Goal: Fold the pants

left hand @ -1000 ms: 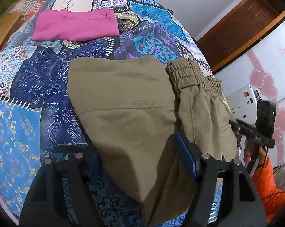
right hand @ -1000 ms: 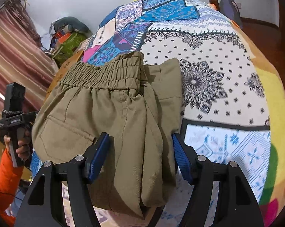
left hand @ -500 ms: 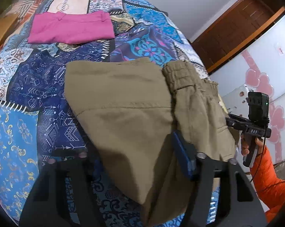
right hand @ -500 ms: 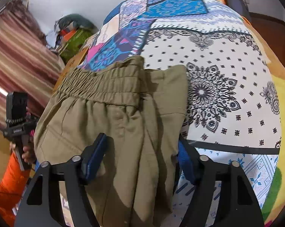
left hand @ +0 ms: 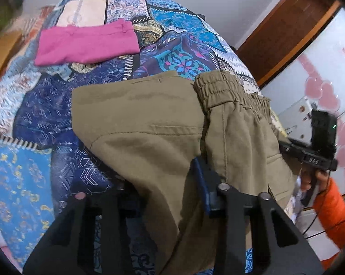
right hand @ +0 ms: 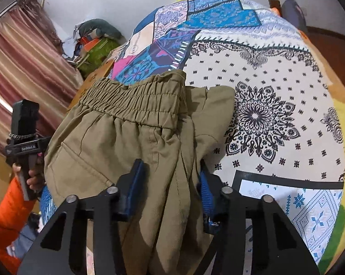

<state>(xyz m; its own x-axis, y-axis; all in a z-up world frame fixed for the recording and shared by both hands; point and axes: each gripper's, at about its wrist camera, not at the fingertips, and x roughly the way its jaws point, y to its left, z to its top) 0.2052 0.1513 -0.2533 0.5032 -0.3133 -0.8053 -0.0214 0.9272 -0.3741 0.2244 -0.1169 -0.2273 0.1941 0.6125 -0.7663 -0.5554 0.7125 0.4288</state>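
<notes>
- While both tongs are working at the near edge, the olive-khaki woven cotton pants [left hand: 149,123] are lying folded on the patchwork-printed bedspread [left hand: 35,119], with the gathered elastic waistband [right hand: 135,100] bunching into tight ridges on top.
- Left gripper [left hand: 163,192]: its jaws are sitting spread, with a thick fold of the khaki cloth draping between them; only the right blue pad [left hand: 201,183] is showing, the other being buried under fabric, so I cannot tell whether it is truly pinching.
- Right gripper [right hand: 170,183]: its two blue rubber pads [right hand: 133,183] are standing on either side of a bundled ridge of the pants, the cloth filling the gap and pressing against both pads.
- Texture-wise, the pants are looking matte and twilled, with a stitched welt pocket [left hand: 177,127] running flat across one panel and a curved seam below it.
- Farther back, a folded magenta garment [left hand: 85,43] is resting flat and rectangular on the bedspread, well apart from the khaki pair.
- On the right-hand view the bedspread is turning white with black mandala prints [right hand: 259,123], smooth and taut.
- No containers are showing up in either view.
- An orange padded sleeve [left hand: 332,206] is showing behind the far handle.
</notes>
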